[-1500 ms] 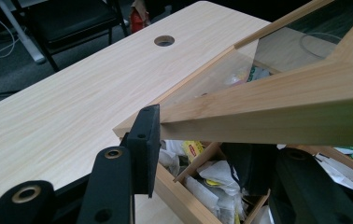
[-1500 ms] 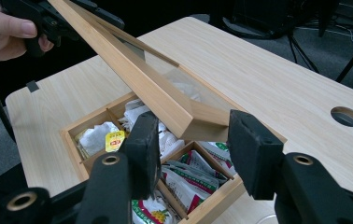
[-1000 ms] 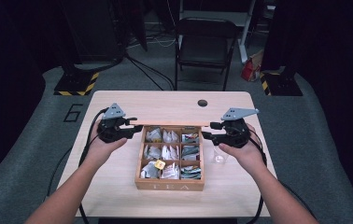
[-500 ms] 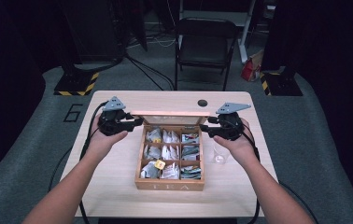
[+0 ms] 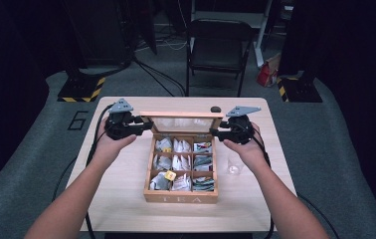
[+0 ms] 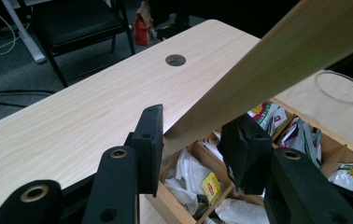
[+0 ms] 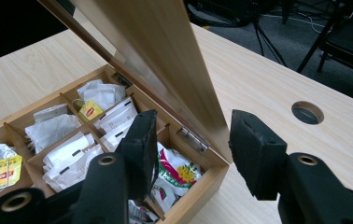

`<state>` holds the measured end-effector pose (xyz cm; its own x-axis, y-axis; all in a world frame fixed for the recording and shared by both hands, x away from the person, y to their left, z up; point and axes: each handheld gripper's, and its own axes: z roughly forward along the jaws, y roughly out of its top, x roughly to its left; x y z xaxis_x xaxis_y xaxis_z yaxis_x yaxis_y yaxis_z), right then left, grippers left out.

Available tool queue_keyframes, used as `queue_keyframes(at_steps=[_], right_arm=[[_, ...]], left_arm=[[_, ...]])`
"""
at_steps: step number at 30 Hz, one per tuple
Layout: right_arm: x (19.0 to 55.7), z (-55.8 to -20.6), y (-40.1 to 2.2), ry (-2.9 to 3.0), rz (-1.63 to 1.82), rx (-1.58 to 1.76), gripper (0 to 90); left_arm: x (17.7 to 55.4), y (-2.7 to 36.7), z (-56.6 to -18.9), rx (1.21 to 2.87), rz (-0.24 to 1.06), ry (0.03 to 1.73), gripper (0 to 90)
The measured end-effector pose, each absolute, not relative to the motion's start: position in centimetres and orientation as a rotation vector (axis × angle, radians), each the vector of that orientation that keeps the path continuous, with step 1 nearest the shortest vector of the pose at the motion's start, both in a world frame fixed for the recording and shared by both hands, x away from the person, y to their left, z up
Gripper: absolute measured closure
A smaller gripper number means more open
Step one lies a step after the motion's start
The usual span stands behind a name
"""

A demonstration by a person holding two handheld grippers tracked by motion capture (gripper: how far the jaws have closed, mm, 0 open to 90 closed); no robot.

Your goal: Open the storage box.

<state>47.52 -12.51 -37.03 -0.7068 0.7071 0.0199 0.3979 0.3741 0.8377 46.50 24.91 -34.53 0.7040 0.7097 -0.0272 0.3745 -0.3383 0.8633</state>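
Note:
A wooden tea box [image 5: 181,196] sits mid-table, its compartments full of tea bags [image 5: 176,164]. Its glass-paned lid [image 5: 181,115] is raised and stands roughly upright on the back hinges. My left gripper [image 5: 143,125] is at the lid's left end. In the left gripper view the lid [image 6: 282,60] fills the gap between the jaws of that gripper [image 6: 195,140], which is shut on it. My right gripper [image 5: 216,133] is at the lid's right end. In the right gripper view its jaws [image 7: 195,144] straddle the lid's edge [image 7: 165,56], open, with a gap on the inner side.
A small clear cup [image 5: 234,167] stands on the table just right of the box, under my right wrist. A round cable hole [image 5: 216,109] lies behind the lid near the far edge. A black chair [image 5: 218,50] stands beyond the table.
Both grippers and the lid's upper edge have shifted toward the far side of the table. More of the glass pane shows than a second ago.

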Motion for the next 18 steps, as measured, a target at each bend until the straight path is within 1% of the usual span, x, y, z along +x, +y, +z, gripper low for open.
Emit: queue_keyframes(at_steps=[3,4,7,18], right_arm=[[47.7,-37.1,-12.5,2.295,1.265,0.976,52.5],[48.0,-37.2,-12.5,2.291,1.259,0.973,55.0],[48.4,-37.4,-12.7,2.300,1.273,0.993,56.9],[49.4,-37.4,-12.3,2.297,1.257,1.017,56.9]], left_arm=[[46.7,24.9,-34.4,1.964,0.450,0.832,60.1],[46.8,24.9,-34.3,1.964,0.445,0.833,60.1],[47.1,24.9,-34.3,1.960,0.449,0.835,60.2],[47.8,24.8,-34.0,1.943,0.453,0.847,60.3]])
